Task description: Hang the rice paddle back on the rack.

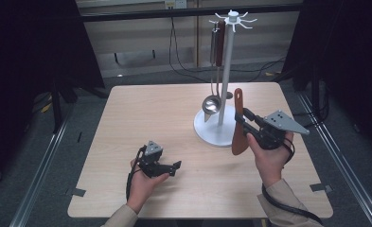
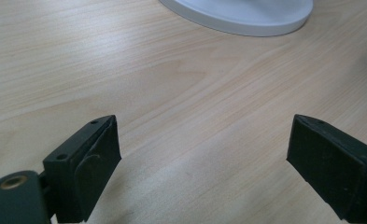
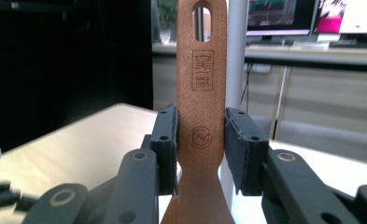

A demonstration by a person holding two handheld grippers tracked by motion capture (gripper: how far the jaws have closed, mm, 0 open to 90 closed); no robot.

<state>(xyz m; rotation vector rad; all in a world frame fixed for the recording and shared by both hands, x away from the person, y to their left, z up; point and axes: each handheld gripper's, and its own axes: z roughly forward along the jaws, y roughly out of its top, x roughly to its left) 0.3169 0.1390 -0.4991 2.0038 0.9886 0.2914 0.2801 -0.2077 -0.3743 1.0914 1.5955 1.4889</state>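
On the left of the wooden table (image 1: 141,118), the left gripper (image 1: 174,166) rests low in the person's hand, its jaws spread wide over bare wood with nothing between them. At centre stands a white utensil stand (image 1: 226,71), a round base carrying a post topped with a ring of hooks; a steel ladle (image 1: 212,101) with a brown grip hangs from one hook. To the right of the post, the right gripper (image 1: 244,117) holds a brown spatula (image 1: 239,124) upright, blade down and clear of the table, just beside the base. In the right gripper view the jaws are closed narrow on the flat handle of the spatula (image 3: 202,107), pads pressing both edges. The spatula is reddish-brown and speckled, with a stamped mark and an oval hanging hole (image 3: 202,9) at its top end. The step in hand appears to be carrying the spatula up to the stand; the next move likely calls for raising it to hook height and threading the hole over a free hook.
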